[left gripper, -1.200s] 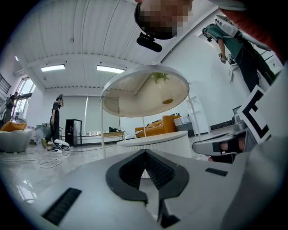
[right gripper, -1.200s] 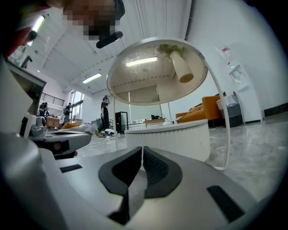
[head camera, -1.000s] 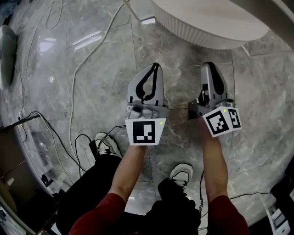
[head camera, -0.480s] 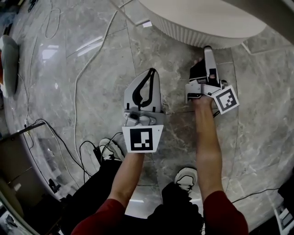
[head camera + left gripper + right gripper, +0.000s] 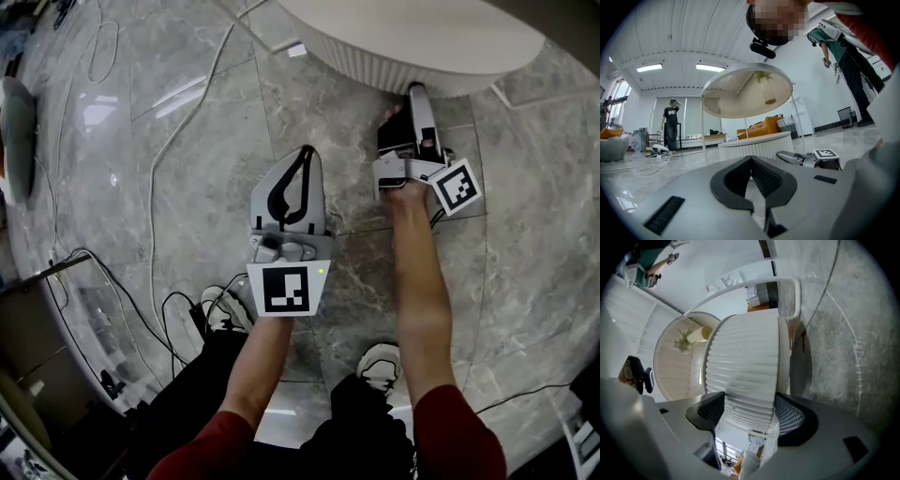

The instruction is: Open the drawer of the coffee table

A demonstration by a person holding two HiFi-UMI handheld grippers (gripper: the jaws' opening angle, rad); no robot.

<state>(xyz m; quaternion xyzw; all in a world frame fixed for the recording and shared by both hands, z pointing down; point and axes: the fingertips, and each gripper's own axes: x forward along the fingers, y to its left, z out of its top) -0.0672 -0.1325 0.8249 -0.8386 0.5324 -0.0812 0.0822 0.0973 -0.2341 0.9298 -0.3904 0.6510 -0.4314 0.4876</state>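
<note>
My right claw (image 5: 415, 98) has gone forward. A second ago it hung level with the left one over the bare floor (image 5: 206, 141), well short of the coffee table (image 5: 375, 66). Now its tips are right up at the table's ribbed side, under the edge of the top.

In the right gripper view the claw (image 5: 750, 411) stands wide open. A strip of the table's ribbed wall (image 5: 745, 362) fills the gap between the jaws. The pads sit just beside the ribs on both sides, but I can't tell whether they press on anything, so I count nothing as held.

The left claw (image 5: 302, 159) has hardly moved in that second (it has only drifted a little towards me). It hangs over the floor, well apart from the table, tips pointing roughly the table's way. In the left gripper view its jaws (image 5: 751, 161) are closed tip to tip with nothing between them, and the table (image 5: 754, 146) shows low and round behind them.

My reading is that the reach is done and the grab is not. The drawer should sit in that ribbed side, but I can't make out a seam or a handle, and nothing looks pulled out. Next I would need to close on whatever edge the drawer front offers, then draw straight back; smooth ribs may let the pads slip.
</note>
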